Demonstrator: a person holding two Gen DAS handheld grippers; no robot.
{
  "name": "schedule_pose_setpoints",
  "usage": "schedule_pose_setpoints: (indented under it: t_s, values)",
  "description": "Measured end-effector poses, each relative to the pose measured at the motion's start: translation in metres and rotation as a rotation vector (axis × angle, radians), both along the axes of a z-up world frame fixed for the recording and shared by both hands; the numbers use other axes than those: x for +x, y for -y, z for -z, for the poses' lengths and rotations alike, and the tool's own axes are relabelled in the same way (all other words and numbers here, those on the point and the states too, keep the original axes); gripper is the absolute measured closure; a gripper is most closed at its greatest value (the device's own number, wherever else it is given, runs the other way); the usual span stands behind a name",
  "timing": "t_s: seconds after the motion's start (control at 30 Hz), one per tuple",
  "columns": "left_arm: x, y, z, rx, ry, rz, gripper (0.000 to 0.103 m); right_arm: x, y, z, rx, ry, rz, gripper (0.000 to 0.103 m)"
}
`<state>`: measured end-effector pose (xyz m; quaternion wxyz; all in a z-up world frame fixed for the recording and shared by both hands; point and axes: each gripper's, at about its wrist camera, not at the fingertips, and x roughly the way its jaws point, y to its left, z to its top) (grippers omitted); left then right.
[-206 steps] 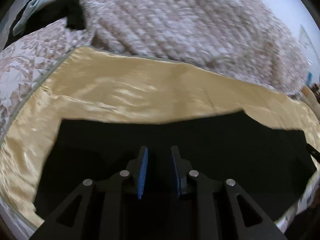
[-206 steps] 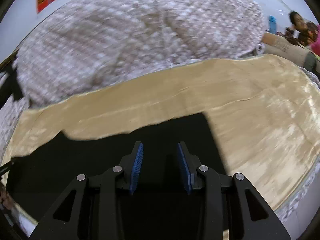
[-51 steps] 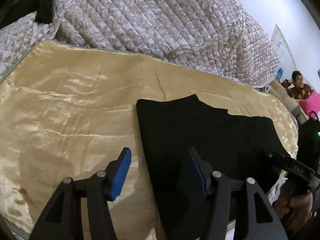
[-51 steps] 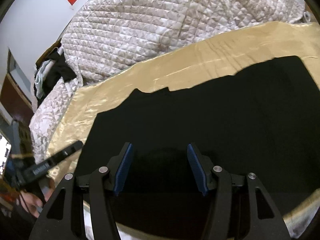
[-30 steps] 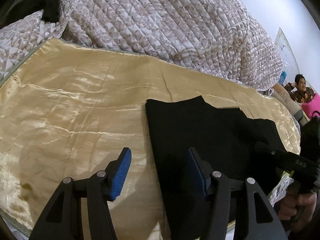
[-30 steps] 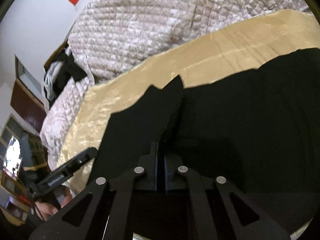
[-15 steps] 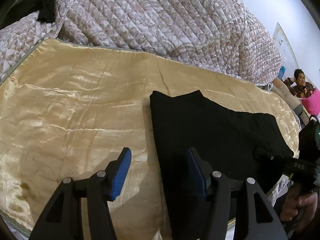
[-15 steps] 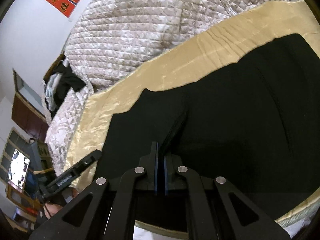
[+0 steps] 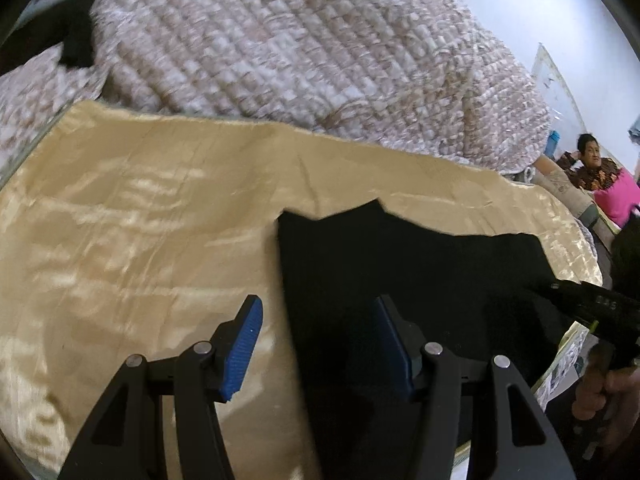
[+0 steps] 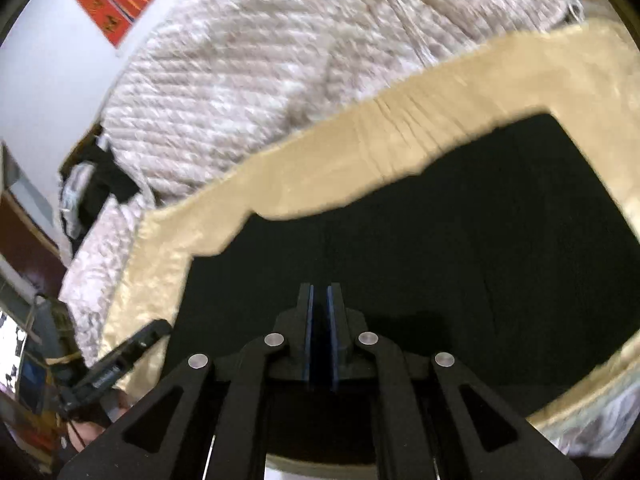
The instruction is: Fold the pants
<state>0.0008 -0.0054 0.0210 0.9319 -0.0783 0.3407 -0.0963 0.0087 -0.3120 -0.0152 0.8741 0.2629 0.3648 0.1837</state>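
Note:
The black pants [image 9: 404,276] lie folded flat on a gold satin sheet [image 9: 132,232], also seen in the right wrist view [image 10: 440,232]. My left gripper [image 9: 316,340] is open and empty, straddling the pants' left folded edge. My right gripper [image 10: 319,304] has its blue pads nearly together over the middle of the pants; whether cloth is pinched between them cannot be told. The right gripper's body shows at the right edge of the left wrist view [image 9: 592,304], and the left gripper's body shows at lower left of the right wrist view [image 10: 116,364].
A quilted beige blanket [image 9: 300,48] is heaped behind the sheet, also in the right wrist view [image 10: 280,60]. Dark clothes [image 10: 100,188] lie at the far left. A seated person [image 9: 592,164] is at the far right. The bed's near edge [image 10: 580,408] runs close below the pants.
Right gripper closed on the pants about a second ago, lifting a ridge of cloth; now the cloth lies flat and the pads have parted slightly. Left gripper stayed open and shifted slightly.

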Motion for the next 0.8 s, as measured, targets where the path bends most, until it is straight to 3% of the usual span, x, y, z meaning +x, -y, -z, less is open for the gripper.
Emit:
schedule_pose_setpoints:
  t_s: [0.1,0.2,0.27,0.3,0.37,0.47,0.53,0.7,0.8]
  values:
    - [0.015,0.016,-0.007,0.005,0.028,0.061,0.043,0.018,-0.016,-0.007,-0.037,0.014,-0.056,0.097]
    - [0.037,0.025,0.004,0.003,-0.018,0.083,0.043,0.042,-0.039,-0.002,-0.058,0.016,-0.156,0.097]
    - [0.053,0.026,0.021,0.024,-0.081,0.061,0.049,0.063,-0.049,0.016,-0.119,-0.051,-0.156,0.097]
    - [0.053,0.027,0.022,0.029,-0.073,0.059,0.049,0.07,-0.048,0.023,-0.125,-0.071,-0.142,0.099]
    - [0.047,0.028,0.017,0.036,-0.068,0.056,0.049,0.076,-0.037,0.028,-0.057,-0.083,-0.112,0.099]
    - [0.035,0.027,0.02,0.031,-0.067,0.051,0.049,0.066,-0.035,0.017,-0.145,-0.06,-0.066,0.097]
    - [0.023,0.028,0.021,0.042,-0.057,0.048,0.049,0.059,-0.033,0.023,-0.137,-0.103,-0.08,0.097]
    - [-0.011,0.034,0.021,0.064,-0.013,0.031,0.049,0.001,-0.041,0.006,-0.244,0.028,-0.07,0.096]
    - [-0.031,0.04,0.023,0.113,0.016,0.012,0.048,-0.032,-0.054,0.016,-0.329,0.069,-0.114,0.09]
